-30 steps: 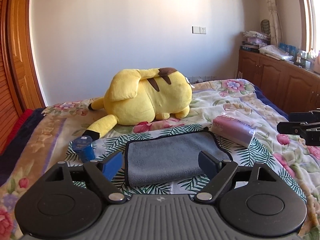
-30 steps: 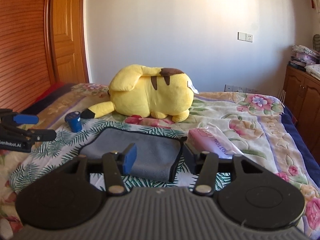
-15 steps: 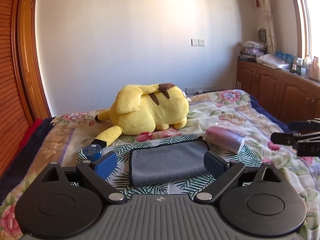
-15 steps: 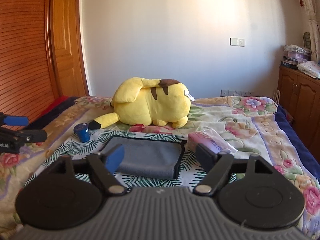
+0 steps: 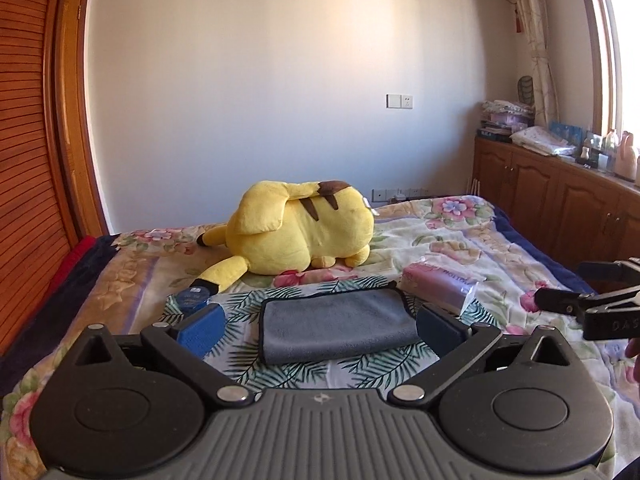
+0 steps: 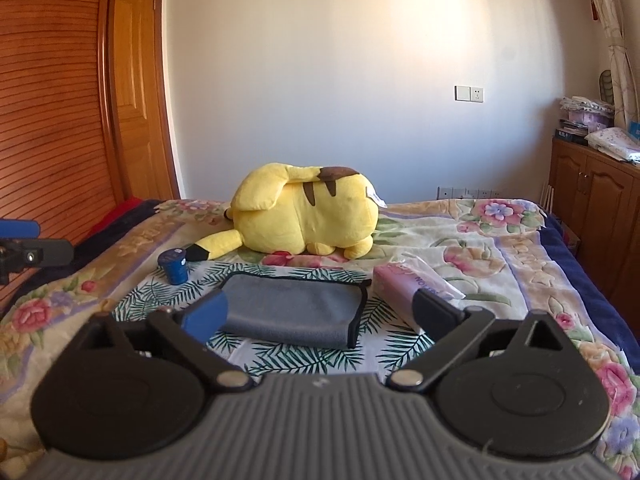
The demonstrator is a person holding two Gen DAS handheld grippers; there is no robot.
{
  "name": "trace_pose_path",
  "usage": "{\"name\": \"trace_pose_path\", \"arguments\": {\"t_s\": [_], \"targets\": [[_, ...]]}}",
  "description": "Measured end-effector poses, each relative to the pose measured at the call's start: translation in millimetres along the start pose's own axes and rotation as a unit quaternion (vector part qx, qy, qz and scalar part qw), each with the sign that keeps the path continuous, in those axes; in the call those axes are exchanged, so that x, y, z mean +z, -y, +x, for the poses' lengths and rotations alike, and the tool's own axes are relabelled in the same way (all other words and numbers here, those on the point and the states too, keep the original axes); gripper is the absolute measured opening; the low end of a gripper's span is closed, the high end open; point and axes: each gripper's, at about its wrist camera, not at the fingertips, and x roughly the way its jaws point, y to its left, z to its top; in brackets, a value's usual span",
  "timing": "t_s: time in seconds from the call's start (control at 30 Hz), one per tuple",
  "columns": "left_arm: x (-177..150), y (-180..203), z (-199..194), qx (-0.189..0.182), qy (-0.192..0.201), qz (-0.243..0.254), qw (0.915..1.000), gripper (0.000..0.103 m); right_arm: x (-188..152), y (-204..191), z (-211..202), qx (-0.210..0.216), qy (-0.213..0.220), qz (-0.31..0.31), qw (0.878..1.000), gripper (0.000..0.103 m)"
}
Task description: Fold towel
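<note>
Your towel (image 5: 336, 326) lies on the bed (image 5: 460, 240), already doubled into a flat grey rectangle with a dark-trimmed edge. Judging by that, you are either at the end of the fold or between two folds; nothing is gripped right now.

Your left tool (image 5: 320, 326) is released, its fingers spread wide and held above the bed, empty. The towel shows between its two fingers but lies ahead of them and lower, not touching either one. Your right tool (image 6: 320, 314) is likewise released and empty, with the towel ahead of it and showing just beside its left finger (image 6: 206, 316).

If you want another fold, you need to bring both tools down and forward to one short end, probably the trimmed right end (image 6: 358, 312), pinch its two corners, and carry them across to the opposite end. Keep the layers together as you lift, since the soft cloth will probably sag and slip apart.

A pink pack (image 6: 408, 284) lies just beside the towel's right end, and a blue pot (image 6: 174, 266) stands near its far left corner; mind both.
</note>
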Motion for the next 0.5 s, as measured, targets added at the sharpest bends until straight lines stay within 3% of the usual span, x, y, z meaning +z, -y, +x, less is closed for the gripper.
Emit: {"name": "trace_pose_path", "arguments": {"t_s": [0.5], "targets": [[-47, 16, -15, 0.021, -0.012, 0.019, 0.9995, 0.087, -18, -16, -21, 0.002, 0.010, 0.001, 1.000, 0.103]]}}
